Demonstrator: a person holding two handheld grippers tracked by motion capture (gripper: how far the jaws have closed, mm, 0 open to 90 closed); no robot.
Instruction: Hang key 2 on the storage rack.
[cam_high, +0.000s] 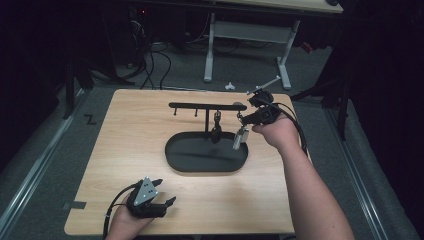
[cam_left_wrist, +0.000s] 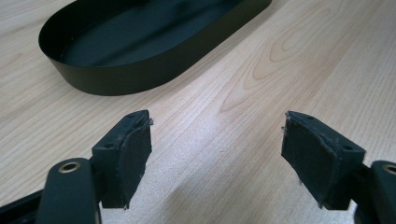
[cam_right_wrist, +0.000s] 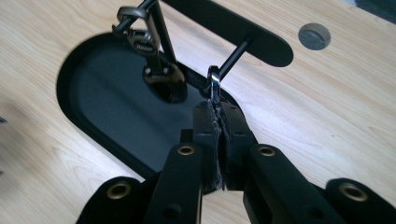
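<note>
A black hanger stand (cam_high: 207, 105) rises from an oval black tray (cam_high: 206, 152) at the table's middle. One dark keychain (cam_high: 216, 127) hangs from a peg under its bar. At the bar's right end my right gripper (cam_high: 245, 118) is shut on a metal key ring (cam_right_wrist: 214, 86); a silver tag (cam_high: 240, 138) dangles below it over the tray's right rim. In the right gripper view the ring sits beside the end peg (cam_right_wrist: 236, 55); whether it is hooked on I cannot tell. My left gripper (cam_high: 162, 192) rests open near the front edge, nothing between its pads (cam_left_wrist: 133, 156).
The wooden table (cam_high: 130, 150) has bare wood left of and in front of the tray. A round hole (cam_right_wrist: 314, 36) sits in the tabletop beyond the stand. Behind the table are a white desk frame (cam_high: 210, 50) and floor cables (cam_high: 150, 60).
</note>
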